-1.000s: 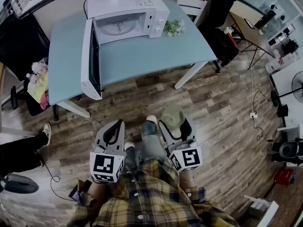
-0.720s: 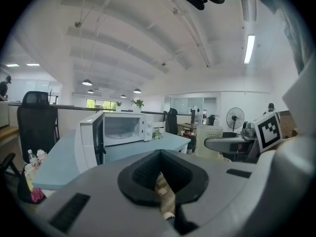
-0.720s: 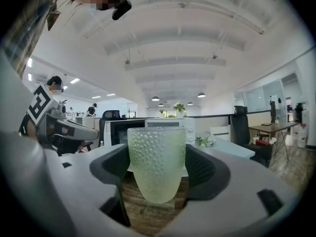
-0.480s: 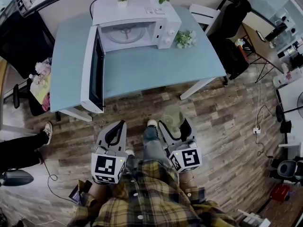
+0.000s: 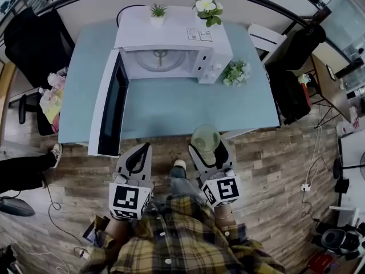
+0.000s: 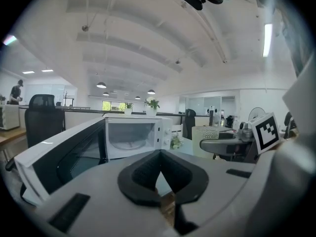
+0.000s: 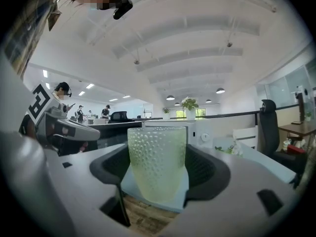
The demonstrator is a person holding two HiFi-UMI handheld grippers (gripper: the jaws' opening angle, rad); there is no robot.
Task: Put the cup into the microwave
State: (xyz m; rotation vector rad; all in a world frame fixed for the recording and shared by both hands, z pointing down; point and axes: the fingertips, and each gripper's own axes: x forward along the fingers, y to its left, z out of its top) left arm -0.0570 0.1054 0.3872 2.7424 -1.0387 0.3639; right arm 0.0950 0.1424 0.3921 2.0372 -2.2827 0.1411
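Table (image 5: 171,108), microwave (image 5: 171,44) nearer; cup (image 5: 206,137) in claw (image 5: 209,149)

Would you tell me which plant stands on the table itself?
The white-flowered bunch beside the white microwave; the other two stand on top of it.

I hold both grippers low in front of me, side by side, pointing forward. My left gripper (image 5: 138,156) has its jaws closed together with nothing between them. My right gripper (image 5: 210,152) has its jaws clamped on the upright cup (image 7: 157,163).
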